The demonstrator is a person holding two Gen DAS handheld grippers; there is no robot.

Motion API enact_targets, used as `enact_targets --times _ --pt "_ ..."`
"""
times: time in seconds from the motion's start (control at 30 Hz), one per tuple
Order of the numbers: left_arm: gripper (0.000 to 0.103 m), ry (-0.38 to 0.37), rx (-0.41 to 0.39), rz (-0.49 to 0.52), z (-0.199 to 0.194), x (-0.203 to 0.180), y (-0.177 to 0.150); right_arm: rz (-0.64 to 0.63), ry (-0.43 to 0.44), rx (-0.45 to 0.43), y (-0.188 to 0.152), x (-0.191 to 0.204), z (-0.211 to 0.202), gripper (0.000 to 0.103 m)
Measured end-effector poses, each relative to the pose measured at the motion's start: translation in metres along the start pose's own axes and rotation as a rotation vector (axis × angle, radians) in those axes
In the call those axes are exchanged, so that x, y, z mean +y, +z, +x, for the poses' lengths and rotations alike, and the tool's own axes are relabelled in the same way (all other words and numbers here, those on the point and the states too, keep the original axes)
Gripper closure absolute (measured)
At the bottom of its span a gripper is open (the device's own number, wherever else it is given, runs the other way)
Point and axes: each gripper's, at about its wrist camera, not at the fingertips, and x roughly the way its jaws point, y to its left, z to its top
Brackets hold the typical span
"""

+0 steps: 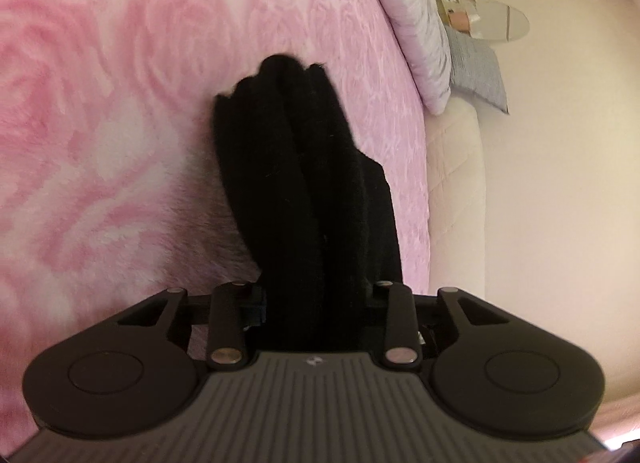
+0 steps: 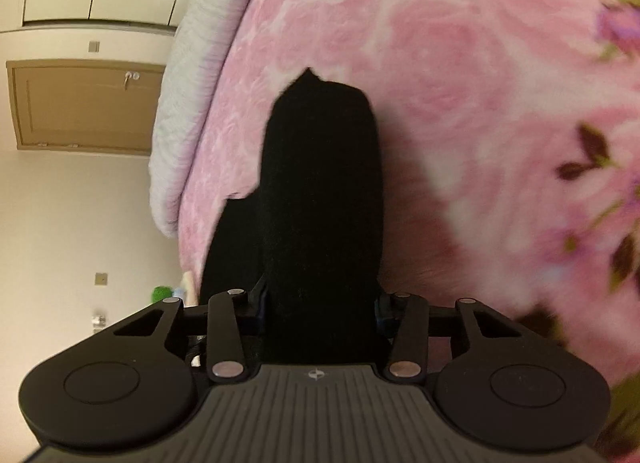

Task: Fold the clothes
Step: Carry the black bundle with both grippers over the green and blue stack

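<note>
Over pink blanket (image 1: 120,103): L claw (image 1: 316,303) + R claw (image 2: 320,311) clamp black garment (image 1: 304,167).

**My 2 matching black tongs**

My left gripper (image 1: 316,295) is matte black plastic. Its grey deck carries fine lengthwise ribs and a small silver emblem at the front edge. On each side sits a rounded black lobe with a raised disc. 2 stubby black link arms run forward, each capped with silver pins at both ends. My right gripper (image 2: 320,303) is built the same: ribbed grey deck, silver emblem, round lobes, silver-pinned links.
</note>
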Motion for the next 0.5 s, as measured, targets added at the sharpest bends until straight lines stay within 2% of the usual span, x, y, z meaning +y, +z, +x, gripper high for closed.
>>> enact_targets --times 0.17,0.33,0.5 --pt "0.074 0.02 -0.084 -0.062 -0.054 -0.044 -0.011 -0.025 0.04 0.074 0.003 0.068 -0.007 0.059" --pt "0.074 0.034 -0.224 -0.092 -0.115 -0.101 -0.024 -0.066 0.109 0.159 0.004 0.14 -0.007 0.059" --pt "0.074 0.042 -0.382 -0.109 -0.183 -0.134 -0.04 -0.131 0.182 0.259 0.001 0.209 0.006 0.059"
